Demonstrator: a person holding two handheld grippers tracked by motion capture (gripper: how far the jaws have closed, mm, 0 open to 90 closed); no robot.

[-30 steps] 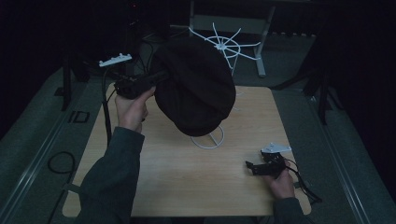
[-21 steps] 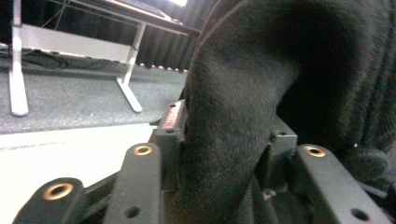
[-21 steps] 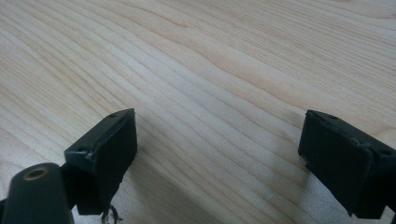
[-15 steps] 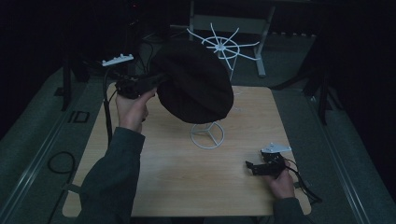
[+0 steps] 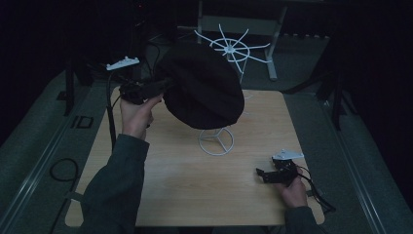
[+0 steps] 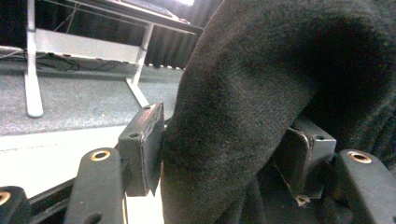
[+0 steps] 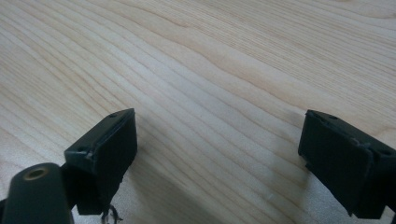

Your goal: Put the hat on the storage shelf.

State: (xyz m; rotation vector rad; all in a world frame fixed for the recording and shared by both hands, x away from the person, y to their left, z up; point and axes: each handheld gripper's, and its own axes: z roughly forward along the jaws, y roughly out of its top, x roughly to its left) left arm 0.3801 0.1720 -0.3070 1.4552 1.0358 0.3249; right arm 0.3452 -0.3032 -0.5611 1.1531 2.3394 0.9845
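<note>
Hat, one, black, hangs in air over the table's far left part, just above one white wire stand at centre. Left gripper is clamped on its edge; right gripper rests near the front right corner, jaws wide apart, holding nothing. Prob. mid-move, either lifting off or fitting on; next needs hat centred over stand, then lowered.

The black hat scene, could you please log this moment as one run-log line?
left gripper: shut on black hat | hat: over white wire stand | right gripper: open, low over table

L gripper clamped, R gripper agape
</note>
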